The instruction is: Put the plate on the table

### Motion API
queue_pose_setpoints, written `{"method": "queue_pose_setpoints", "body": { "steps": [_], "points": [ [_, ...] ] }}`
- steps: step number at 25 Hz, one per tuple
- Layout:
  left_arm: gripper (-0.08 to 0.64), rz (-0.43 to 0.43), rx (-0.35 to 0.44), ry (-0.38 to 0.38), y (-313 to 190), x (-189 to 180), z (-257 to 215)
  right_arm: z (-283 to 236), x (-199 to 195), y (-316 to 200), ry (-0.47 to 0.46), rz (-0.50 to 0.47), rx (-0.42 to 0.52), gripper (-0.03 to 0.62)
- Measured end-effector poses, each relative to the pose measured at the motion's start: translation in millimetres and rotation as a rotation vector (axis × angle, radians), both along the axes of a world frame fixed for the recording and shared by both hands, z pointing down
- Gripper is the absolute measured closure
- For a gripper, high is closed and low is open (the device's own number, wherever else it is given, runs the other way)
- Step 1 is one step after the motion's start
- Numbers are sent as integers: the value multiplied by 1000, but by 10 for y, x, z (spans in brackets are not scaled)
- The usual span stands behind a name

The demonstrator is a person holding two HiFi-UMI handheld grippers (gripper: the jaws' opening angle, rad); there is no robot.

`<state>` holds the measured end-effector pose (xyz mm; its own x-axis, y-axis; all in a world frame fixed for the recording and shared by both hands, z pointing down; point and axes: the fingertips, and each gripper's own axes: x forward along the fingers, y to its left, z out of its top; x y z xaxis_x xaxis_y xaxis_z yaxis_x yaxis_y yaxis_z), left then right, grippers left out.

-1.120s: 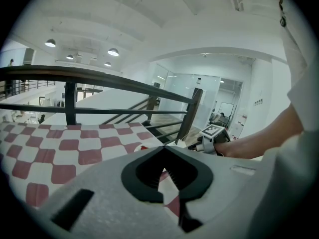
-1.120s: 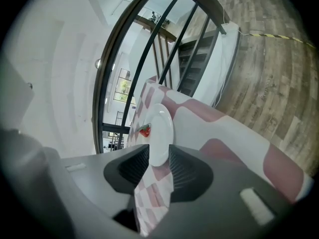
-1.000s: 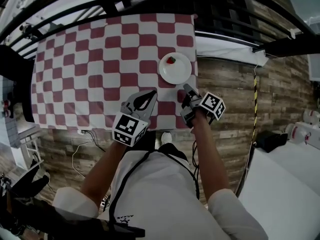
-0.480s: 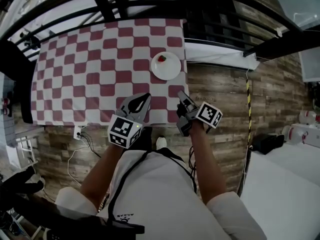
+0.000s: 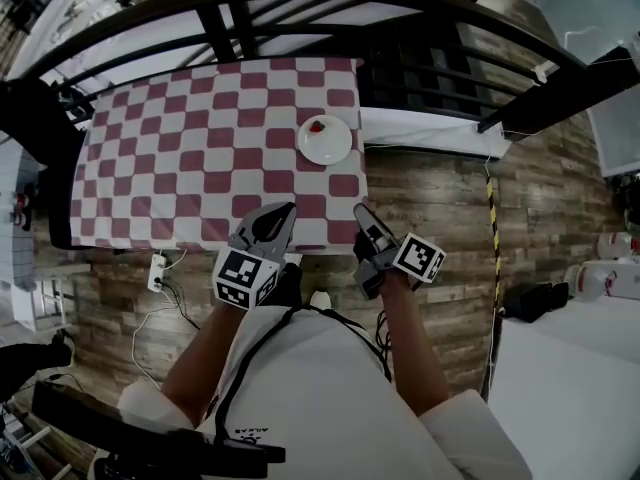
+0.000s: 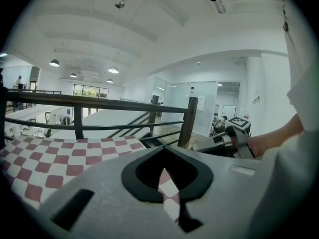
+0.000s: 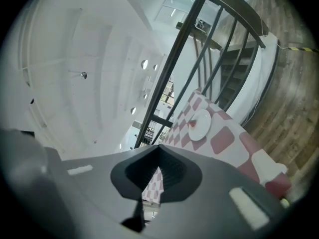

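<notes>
Judging by how things lie, I take the job as done: the plate (image 5: 324,139) rests flat on the table (image 5: 180,168), close to the table's far right corner as I look down, with a small red thing (image 5: 317,126) on its rim. Neither of my grippers touches it. My left gripper (image 5: 287,209) hangs over the table's near edge, jaws closed tip to tip with nothing between them. My right gripper (image 5: 358,209) hangs at the table's near right corner, jaws likewise pressed together and empty. In its own view the plate sits well apart, further along the table. I see no step left, only the need to stay clear of the table's checked cloth (image 5: 130,198) so that it isn't dragged.
</notes>
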<state>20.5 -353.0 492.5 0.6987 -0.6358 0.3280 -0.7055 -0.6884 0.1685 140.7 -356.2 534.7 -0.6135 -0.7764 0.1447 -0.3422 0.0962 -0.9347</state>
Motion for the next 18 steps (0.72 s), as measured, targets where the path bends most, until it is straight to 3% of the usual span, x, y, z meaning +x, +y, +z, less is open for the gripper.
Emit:
{"method": "queue_pose_setpoints", "body": {
  "steps": [4,10,18],
  "points": [
    [555,-21,12,-5,272,21,-79,-248,41,291,4,-5,40,588],
    [555,-64,41,8,644,105,-271,-514,188,670,116,-68,146,586],
    [555,-102,28,15,1155,176,-281,-686,340,1173,130,-95,215,587]
  ]
}}
